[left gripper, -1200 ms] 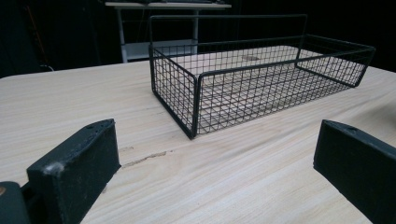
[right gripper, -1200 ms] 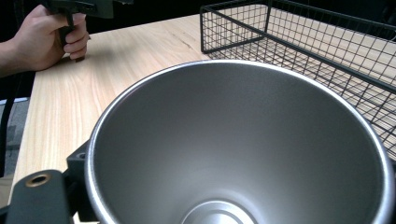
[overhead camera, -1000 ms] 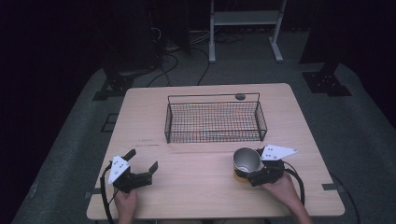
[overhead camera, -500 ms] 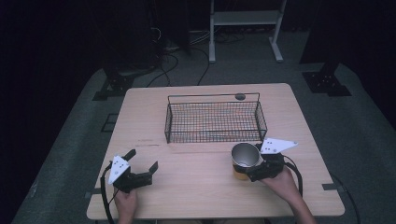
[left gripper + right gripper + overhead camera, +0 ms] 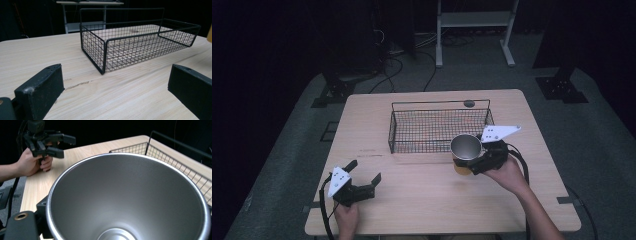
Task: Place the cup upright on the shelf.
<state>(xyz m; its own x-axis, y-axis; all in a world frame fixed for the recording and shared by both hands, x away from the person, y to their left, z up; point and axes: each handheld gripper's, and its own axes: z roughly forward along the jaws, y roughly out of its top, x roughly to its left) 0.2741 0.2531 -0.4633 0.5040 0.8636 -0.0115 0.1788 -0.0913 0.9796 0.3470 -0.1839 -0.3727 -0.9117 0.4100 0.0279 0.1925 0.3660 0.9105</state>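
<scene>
A steel cup (image 5: 465, 146) with a yellow outside hangs just above the table, at the front right corner of the black wire basket (image 5: 412, 142). My right gripper (image 5: 473, 163) is shut on it from the right. The cup's open mouth (image 5: 130, 202) faces the camera in the right gripper view, and it is empty. Near the table's front left, my left gripper (image 5: 364, 171) rests low and open with nothing in it. Its jaws stand wide apart in the left gripper view, where the gripper (image 5: 115, 87) points at the basket (image 5: 140, 45). The basket holds nothing.
A small dark round hole (image 5: 469, 103) sits in the tabletop behind the basket. The wooden table (image 5: 422, 200) is bare in front. A white shelf frame (image 5: 472, 20) and cables lie on the floor beyond the table. The left hand and gripper (image 5: 47, 142) appear far off in the right gripper view.
My right gripper has lifted the cup and carried it up and slightly left, toward the basket's front right corner. The left gripper has stayed put.
</scene>
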